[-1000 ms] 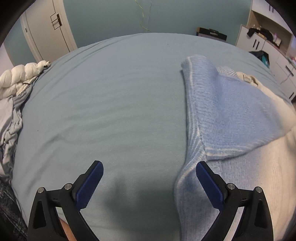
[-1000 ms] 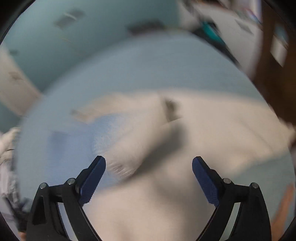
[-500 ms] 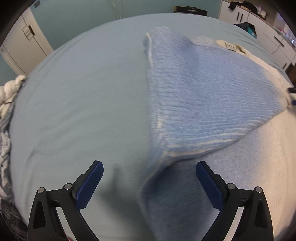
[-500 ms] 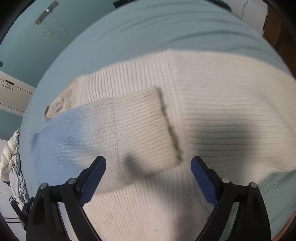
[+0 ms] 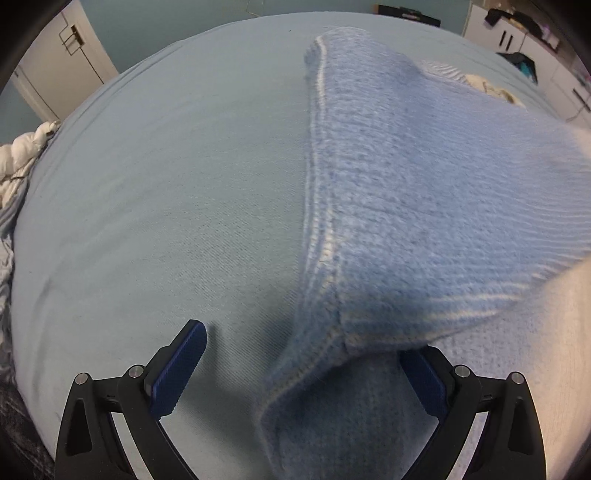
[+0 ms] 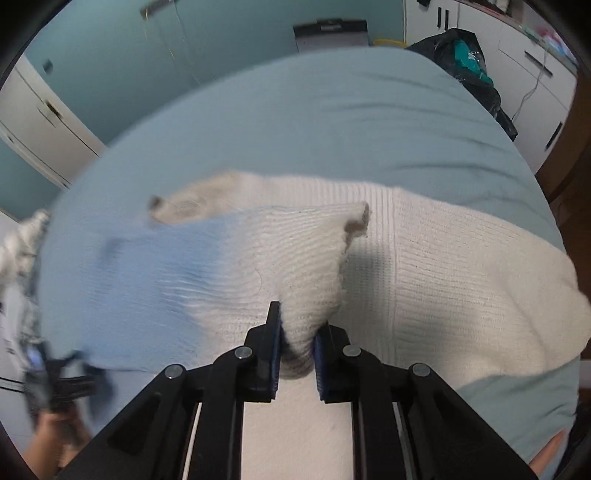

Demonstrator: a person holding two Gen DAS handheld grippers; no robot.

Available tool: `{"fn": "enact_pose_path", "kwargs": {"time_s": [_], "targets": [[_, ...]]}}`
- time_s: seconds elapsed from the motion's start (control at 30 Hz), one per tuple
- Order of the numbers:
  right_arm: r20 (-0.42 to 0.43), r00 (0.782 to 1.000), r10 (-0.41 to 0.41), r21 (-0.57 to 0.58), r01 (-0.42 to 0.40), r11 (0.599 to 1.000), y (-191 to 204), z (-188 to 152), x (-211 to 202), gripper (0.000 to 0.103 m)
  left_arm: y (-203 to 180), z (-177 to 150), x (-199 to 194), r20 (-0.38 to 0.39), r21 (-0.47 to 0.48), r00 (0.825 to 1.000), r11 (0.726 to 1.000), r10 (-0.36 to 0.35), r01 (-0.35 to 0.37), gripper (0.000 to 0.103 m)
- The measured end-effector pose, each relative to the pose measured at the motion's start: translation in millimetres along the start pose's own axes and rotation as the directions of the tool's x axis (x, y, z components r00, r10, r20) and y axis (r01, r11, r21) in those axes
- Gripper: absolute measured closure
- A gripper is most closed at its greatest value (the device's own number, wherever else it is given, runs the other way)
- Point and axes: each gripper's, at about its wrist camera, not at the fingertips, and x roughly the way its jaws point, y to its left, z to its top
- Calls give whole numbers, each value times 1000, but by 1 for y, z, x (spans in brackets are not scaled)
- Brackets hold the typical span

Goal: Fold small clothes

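Note:
A knit sweater (image 6: pixel 461 273), blue fading to white, lies spread on the light blue bed sheet (image 6: pixel 332 122). Its sleeve (image 6: pixel 295 251) is folded across the body. My right gripper (image 6: pixel 297 325) is closing its jaws, and the pads pinch the white cuff end of that sleeve. In the left wrist view the blue part of the sweater (image 5: pixel 424 192) fills the right side. My left gripper (image 5: pixel 303 347) is open and straddles the sweater's blue side edge, its right finger partly hidden under the fold. It also shows, blurred, low at the left of the right wrist view, as the left gripper (image 6: pixel 55 380).
A white braided cushion (image 5: pixel 22 155) and rumpled bedding lie off the bed's left edge. White cupboard doors (image 5: pixel 59 62) stand at the far left, white drawers (image 5: pixel 517 33) at the far right. A dark bag (image 6: pixel 465 55) of clothes sits beyond the bed.
My right gripper's jaws went from wide open to pinched on the white sleeve end. The left gripper sank closer to the blue edge, whose fold now covers its right fingertip.

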Motion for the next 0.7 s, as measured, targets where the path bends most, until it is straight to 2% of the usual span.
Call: {"fn": "enact_pose_path", "kwargs": {"time_s": [0.07,0.2,0.23,0.27,0.33,0.43,0.5,0.53,0.57,0.63,0.7], "targets": [[18,1000,3,11,-4,1000,-12,-6,-16,92,1,2,-1,7,-8,998,998,55,-55,0],[-11,1000,-29,76,30,997,-44,-21,25,92,20,1,0,-10,-98,995,990,97,-97,0],[-40,998,-55,64,58,996,-50,-29,44,92,24,-1,2,-18,-109,997,992,69,-71,0],[-111,991,-79,35,83,996,-59,-45,72,91,25,-2,3,-27,-108,999,993,44,-46,0],[-278,957,-79,35,92,995,-66,-73,117,86,26,-6,4,-60,-70,998,998,-7,3,0],[-260,964,-56,102,85,991,-71,-70,112,71,30,-10,-12,-34,-23,998,999,-49,49,0],[-264,959,-99,119,134,984,-69,-53,96,69,31,-9,-27,9,-8,997,997,-80,80,0],[-219,966,-140,101,165,981,-63,-46,83,62,31,-9,-38,42,-1,993,994,-106,107,0],[-146,970,-196,57,206,977,-52,-40,69,42,31,-9,-48,81,5,989,992,-124,124,0],[-51,971,-234,-36,232,972,-22,-33,60,18,25,-2,-65,143,6,975,986,-168,169,0],[-32,983,-182,-86,179,980,1,-31,69,18,18,5,-73,169,-3,963,977,-212,215,0]]}}
